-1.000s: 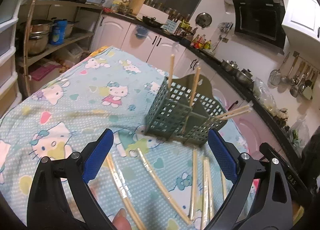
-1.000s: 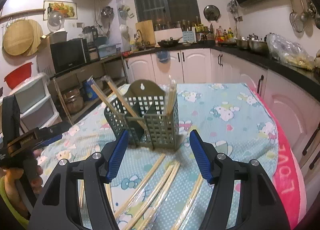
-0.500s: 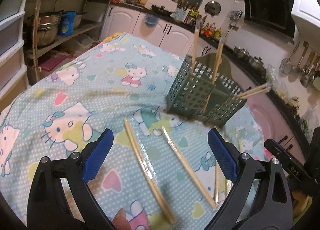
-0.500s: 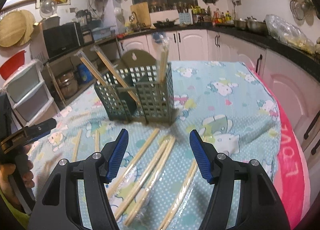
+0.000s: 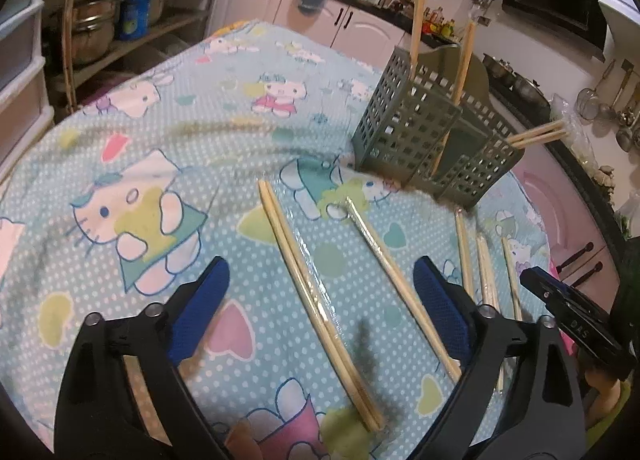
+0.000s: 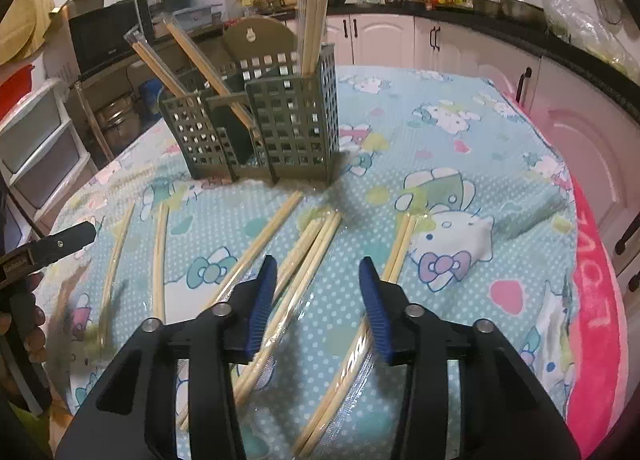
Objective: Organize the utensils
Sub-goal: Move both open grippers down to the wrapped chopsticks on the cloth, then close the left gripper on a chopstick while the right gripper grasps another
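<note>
both grippers, left [image 5: 320, 296] spread wide and right [image 6: 316, 280] just narrowing with nothing pinched, hang above wrapped chopsticks [image 6: 298, 272] lying before the caddy [image 6: 276, 120] (partly filled), so straddle one pair squarely.

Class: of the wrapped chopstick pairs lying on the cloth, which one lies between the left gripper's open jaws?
The long pair running diagonally between them; the others lie further right.

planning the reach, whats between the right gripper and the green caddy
Right wrist view: wrapped chopstick pairs on the tablecloth between right gripper and caddy.
</note>
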Demonstrator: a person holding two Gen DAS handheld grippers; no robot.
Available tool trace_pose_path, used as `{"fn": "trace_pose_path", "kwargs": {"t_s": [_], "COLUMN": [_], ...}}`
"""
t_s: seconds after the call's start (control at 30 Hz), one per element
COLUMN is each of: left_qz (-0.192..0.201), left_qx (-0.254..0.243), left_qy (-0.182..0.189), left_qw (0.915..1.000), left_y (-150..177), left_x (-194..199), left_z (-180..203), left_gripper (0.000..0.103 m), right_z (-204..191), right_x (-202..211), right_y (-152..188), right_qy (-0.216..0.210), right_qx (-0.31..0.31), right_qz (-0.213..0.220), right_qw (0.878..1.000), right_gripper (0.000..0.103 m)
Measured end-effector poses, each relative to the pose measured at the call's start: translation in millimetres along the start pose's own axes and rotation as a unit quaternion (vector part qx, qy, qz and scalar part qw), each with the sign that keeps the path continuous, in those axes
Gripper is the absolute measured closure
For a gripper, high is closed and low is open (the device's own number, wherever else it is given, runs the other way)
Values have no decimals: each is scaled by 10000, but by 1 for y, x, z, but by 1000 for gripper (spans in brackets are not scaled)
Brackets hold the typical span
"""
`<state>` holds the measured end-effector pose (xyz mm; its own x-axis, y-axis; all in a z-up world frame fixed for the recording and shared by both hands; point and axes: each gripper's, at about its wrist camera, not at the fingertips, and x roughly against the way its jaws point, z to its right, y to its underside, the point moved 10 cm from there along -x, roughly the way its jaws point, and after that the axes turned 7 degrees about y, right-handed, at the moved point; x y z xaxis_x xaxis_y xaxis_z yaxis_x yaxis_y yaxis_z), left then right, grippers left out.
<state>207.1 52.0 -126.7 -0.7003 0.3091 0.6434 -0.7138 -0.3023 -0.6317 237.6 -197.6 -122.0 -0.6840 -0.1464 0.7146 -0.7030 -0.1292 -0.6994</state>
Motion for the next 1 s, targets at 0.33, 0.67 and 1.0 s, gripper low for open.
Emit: {"fn": "trace_pose_path", "kwargs": {"t_s": [0.33,0.67,1.0], "left_qz": [-409,-457,-459], "left_qx": [193,210,305], "left_qy": [-67,-222,-307], "left_qw": [9990,9985,9980], "left_y": [9,-9,-26], "left_x": [-26,-42,-56], "left_z": [-11,-18,-23], "left_gripper": [64,65,65], "right_z": [-3,-2,5], "right_x": [-32,-61,-89], "right_y": [8,-4,-23], "right_qy": [51,209,51], "right_qx": [73,50,-253], "right_qz": [-514,-757,-941], "right_qw": [9986,9969,9952], "right_gripper": [74,76,79]}}
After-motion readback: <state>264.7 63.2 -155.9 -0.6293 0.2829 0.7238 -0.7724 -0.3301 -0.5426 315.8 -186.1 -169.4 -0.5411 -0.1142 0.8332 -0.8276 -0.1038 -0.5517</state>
